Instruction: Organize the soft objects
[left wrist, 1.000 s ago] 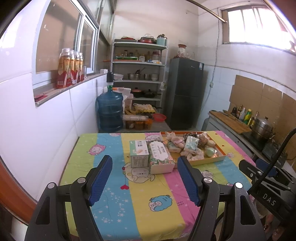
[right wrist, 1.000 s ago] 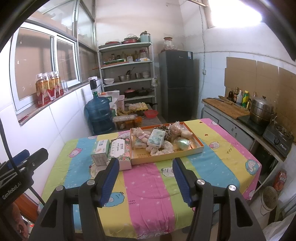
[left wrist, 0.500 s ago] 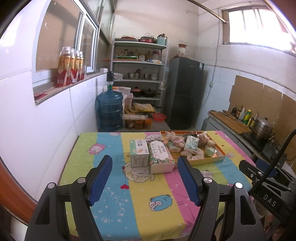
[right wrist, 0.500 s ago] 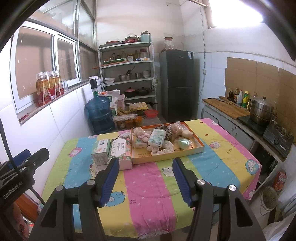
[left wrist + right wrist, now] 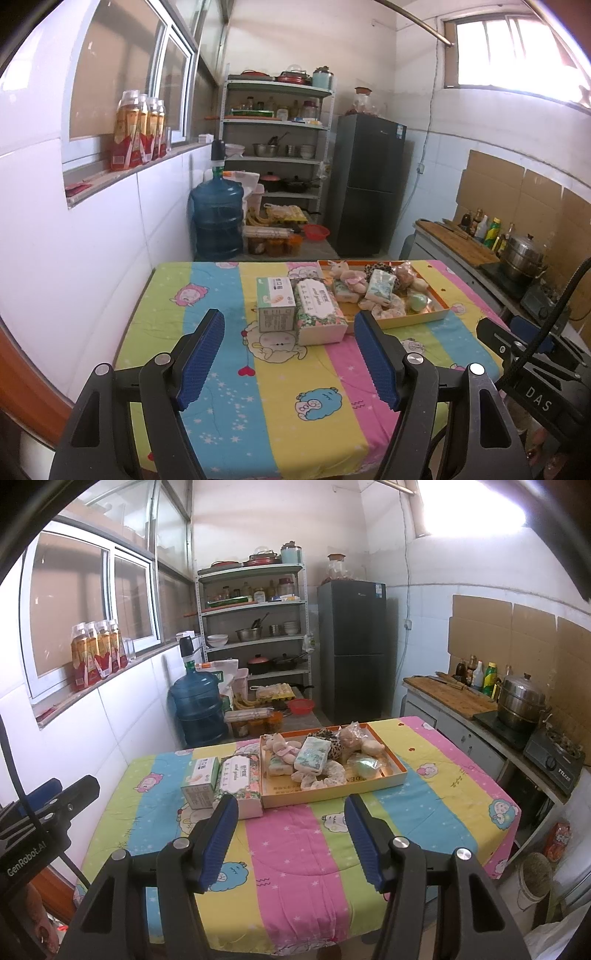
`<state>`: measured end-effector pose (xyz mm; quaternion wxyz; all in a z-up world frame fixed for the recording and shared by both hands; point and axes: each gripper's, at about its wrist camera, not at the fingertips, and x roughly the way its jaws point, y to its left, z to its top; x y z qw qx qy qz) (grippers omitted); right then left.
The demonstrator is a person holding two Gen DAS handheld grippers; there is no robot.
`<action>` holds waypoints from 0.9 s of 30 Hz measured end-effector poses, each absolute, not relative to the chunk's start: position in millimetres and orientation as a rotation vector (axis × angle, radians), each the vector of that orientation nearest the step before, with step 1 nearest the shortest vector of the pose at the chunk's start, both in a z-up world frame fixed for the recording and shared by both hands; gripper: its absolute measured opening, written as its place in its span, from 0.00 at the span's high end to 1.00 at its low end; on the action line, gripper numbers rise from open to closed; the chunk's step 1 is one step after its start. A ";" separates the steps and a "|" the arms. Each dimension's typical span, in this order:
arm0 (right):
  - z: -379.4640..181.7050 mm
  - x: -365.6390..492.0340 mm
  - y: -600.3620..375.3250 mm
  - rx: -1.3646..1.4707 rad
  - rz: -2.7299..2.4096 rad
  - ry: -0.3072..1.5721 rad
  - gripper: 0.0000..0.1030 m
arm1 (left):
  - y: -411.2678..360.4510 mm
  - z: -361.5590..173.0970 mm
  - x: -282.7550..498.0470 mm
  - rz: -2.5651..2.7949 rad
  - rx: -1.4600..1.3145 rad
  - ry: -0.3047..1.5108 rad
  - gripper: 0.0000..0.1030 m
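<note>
Filling most of both views, the desk (image 5: 229, 398) (image 5: 295, 856) wears a striped cartoon cloth, its stripes running away from the cameras toward the far wall. Behind it stand a dark fridge (image 5: 365, 184), a metal shelf rack (image 5: 275, 147) loaded with pots and bowls, and a blue water jug (image 5: 218, 218); none of these stands between the tongs and the desk.

On the far half of the desk lies a shallow orange tray (image 5: 369, 784) (image 5: 417, 320), its long side running across the desk from left to right. Piled inside are the soft things: a pink plush toy (image 5: 282, 747), a pale green tissue pack (image 5: 312, 757) lying slantwise on top, a leopard-print piece (image 5: 330, 738) half buried behind it, a bagged plush toy (image 5: 360, 740) and a green round item in clear wrap (image 5: 365, 766). How many pieces lie underneath is hard to make out.

Just left of the tray, touching it, a floral tissue box (image 5: 319, 310) (image 5: 240, 782) points its long axis away from the camera; a smaller green-and-white box (image 5: 275, 302) (image 5: 201, 781) sits against its left side.

Both pairs of tongs hover over the near part of the desk, well apart from the boxes and tray. The left tongs (image 5: 290, 360) stand wide with nothing between the blue pads; the right tongs (image 5: 290, 842) likewise gape, holding nothing. Each view catches the other tool only as a black body cut off at its edge.
</note>
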<state>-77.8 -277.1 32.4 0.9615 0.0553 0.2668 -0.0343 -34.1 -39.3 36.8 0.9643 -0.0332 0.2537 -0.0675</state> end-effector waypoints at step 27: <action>31.4 -76.7 -280.3 0.117 -0.078 0.544 0.42 | -41.3 36.5 -35.1 -0.139 -0.068 0.516 0.28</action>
